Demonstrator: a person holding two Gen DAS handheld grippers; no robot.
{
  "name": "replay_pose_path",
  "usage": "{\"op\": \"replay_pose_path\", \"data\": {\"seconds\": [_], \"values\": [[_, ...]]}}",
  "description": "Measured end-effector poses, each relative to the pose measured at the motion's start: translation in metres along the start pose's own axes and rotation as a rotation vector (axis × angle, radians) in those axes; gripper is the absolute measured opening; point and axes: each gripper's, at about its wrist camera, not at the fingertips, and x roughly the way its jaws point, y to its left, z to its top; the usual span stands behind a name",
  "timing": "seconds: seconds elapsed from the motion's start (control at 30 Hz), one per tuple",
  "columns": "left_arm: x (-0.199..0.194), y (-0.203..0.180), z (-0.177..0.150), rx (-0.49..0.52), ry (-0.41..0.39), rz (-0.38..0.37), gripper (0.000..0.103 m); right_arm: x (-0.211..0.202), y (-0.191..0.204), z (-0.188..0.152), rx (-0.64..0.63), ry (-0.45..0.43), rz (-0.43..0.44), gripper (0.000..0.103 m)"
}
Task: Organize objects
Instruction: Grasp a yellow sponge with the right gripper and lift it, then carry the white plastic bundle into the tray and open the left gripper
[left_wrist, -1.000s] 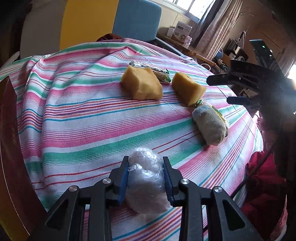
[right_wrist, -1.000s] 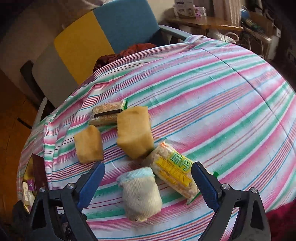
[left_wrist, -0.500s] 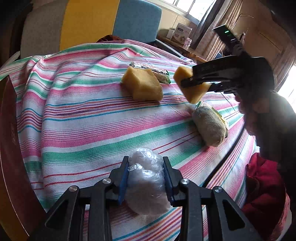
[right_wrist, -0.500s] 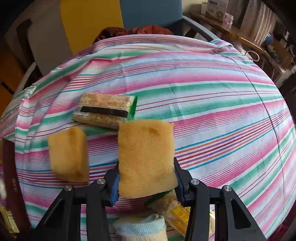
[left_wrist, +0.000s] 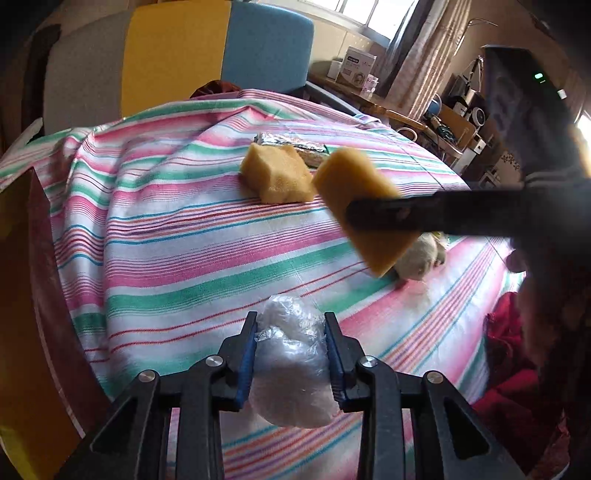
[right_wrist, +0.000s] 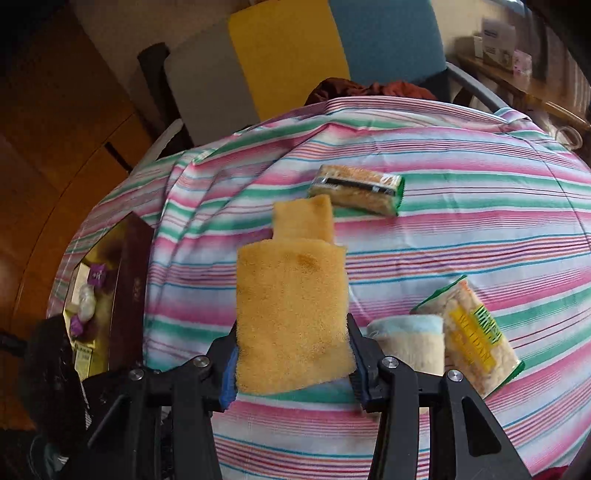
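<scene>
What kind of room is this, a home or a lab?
Most likely a lived-in home room: a table under a striped tablecloth, curtains at a window, an upholstered chair, and a cluttered side table along the wall.

My bench (right_wrist: 461, 236), under striped cloth, carries one sponge (right_wrist: 303, 219), two snack packets (right_wrist: 356, 189) (right_wrist: 476, 332) and a rolled sock (right_wrist: 410, 347).

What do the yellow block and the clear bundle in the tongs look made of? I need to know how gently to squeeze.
The yellow block looks like soft foam sponge: matte, with a fine porous, grainy face. The clear bundle looks like crumpled thin plastic film or bag: translucent, glossy, wrinkled. Whether it holds anything cannot be told.
</scene>
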Motion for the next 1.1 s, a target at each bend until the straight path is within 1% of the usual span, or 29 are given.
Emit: {"op": "replay_pose_path", "data": {"seconds": [0.17,0.3,0.5,0.63,0.7,0.87,0.97,1.07,1.1], "values": [[-0.034,0.002,-0.008,-0.013,-0.042,0.005,0.033,0.022,0.017,-0.016,-0.102,0.066,-0.002,0.048],[-0.057,0.012,-0.008,-0.053,-0.079,0.038,0.033,0.041,0.018,-0.021,-0.146,0.120,-0.063,0.048],[-0.096,0.040,-0.013,-0.118,-0.146,0.114,0.033,0.043,0.017,-0.022,-0.151,0.118,-0.085,0.048],[-0.126,0.065,-0.015,-0.165,-0.203,0.175,0.033,0.044,0.018,-0.022,-0.156,0.119,-0.095,0.048],[-0.138,0.076,-0.018,-0.181,-0.219,0.203,0.033,0.044,0.019,-0.022,-0.156,0.118,-0.099,0.048],[-0.164,0.099,-0.030,-0.208,-0.249,0.310,0.033,0.047,0.021,-0.023,-0.166,0.122,-0.105,0.048],[-0.178,0.114,-0.039,-0.228,-0.266,0.364,0.033,0.051,0.021,-0.027,-0.177,0.143,-0.117,0.048],[-0.185,0.129,-0.048,-0.262,-0.267,0.379,0.033,0.054,0.025,-0.029,-0.204,0.150,-0.140,0.048],[-0.188,0.138,-0.052,-0.291,-0.265,0.375,0.033,0.054,0.025,-0.029,-0.203,0.150,-0.140,0.048]]}}
